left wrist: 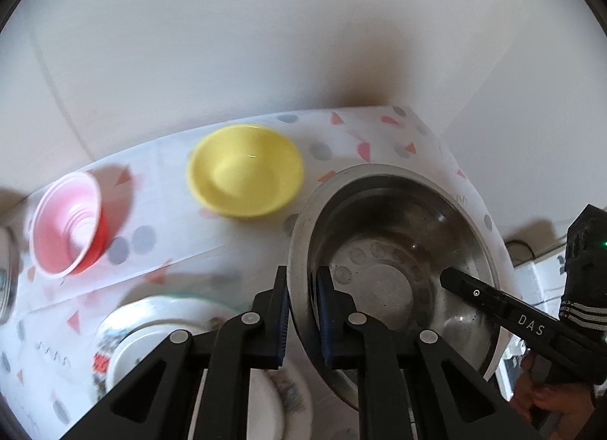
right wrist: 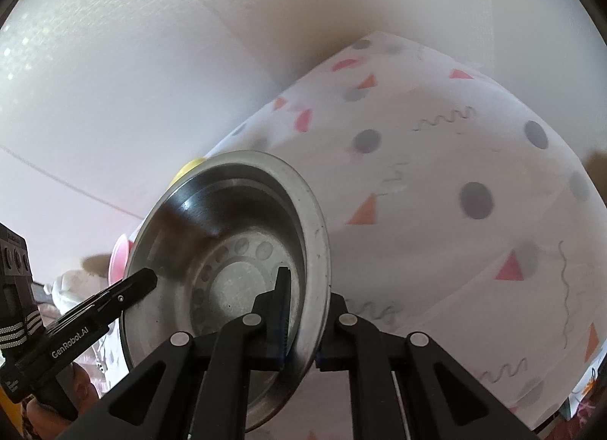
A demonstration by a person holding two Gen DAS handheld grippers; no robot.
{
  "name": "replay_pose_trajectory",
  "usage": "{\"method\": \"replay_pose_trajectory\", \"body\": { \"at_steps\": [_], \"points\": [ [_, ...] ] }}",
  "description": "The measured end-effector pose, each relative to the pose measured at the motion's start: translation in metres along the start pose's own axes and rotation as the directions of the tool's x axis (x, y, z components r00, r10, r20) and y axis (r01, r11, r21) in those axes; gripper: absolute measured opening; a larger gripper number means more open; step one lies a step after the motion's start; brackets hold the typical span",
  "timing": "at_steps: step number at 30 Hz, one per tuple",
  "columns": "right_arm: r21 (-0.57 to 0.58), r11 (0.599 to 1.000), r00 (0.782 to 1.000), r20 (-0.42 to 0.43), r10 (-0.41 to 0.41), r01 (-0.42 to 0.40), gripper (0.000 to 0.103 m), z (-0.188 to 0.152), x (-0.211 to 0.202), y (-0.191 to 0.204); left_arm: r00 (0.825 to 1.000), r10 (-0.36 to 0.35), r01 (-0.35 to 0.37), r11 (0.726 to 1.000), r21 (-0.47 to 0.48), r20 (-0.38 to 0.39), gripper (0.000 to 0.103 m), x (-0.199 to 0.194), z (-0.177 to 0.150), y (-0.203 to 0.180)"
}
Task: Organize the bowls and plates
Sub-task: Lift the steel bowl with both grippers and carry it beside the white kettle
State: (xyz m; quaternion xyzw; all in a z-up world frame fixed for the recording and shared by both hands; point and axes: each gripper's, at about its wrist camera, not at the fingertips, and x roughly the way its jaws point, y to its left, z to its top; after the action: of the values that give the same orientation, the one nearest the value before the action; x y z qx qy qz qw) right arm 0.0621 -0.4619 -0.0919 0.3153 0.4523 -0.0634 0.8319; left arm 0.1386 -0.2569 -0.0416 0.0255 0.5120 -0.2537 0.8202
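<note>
Steel bowl gripped by both tongs

Steel bowl (left wrist: 394,261) is tilted, mouth facing the cameras, above the patterned bench (right wrist: 455,182). Left tongs (left wrist: 301,311) pinch one side of its rim; right tongs (right wrist: 301,320) pinch the opposite side. Yellow bowl (left wrist: 244,170) sits on the bench beyond, apart.

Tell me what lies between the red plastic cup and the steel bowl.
Left wrist view: the yellow plastic bowl sits between the red plastic cup and the steel bowl.
</note>
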Motion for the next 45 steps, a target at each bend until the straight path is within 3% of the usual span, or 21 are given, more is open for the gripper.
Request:
{"method": "replay_pose_trajectory", "body": {
  "at_steps": [7,16,30,45],
  "points": [
    [-0.090,0.995,0.999,-0.004,0.041,-0.042,0.009,-0.011,0.001,0.052,0.997,0.025,-0.019,0.996,-0.083,0.072,0.014,-0.045,-0.022,0.051],
    [-0.217,0.970,0.993,-0.074,0.094,-0.108,0.009,-0.042,0.024,0.135,0.989,0.092,-0.064,0.972,-0.226,0.117,0.014,-0.091,-0.065,0.128],
    [-0.388,0.898,0.964,-0.234,0.122,-0.208,0.009,-0.097,0.077,0.239,0.969,0.217,-0.148,0.894,-0.424,0.121,0.014,-0.140,-0.137,0.227],
    [-0.475,0.842,0.935,-0.343,0.091,-0.256,0.009,-0.149,0.119,0.289,0.960,0.277,-0.210,0.802,-0.559,0.037,0.014,-0.143,-0.199,0.288]
  ]
}}
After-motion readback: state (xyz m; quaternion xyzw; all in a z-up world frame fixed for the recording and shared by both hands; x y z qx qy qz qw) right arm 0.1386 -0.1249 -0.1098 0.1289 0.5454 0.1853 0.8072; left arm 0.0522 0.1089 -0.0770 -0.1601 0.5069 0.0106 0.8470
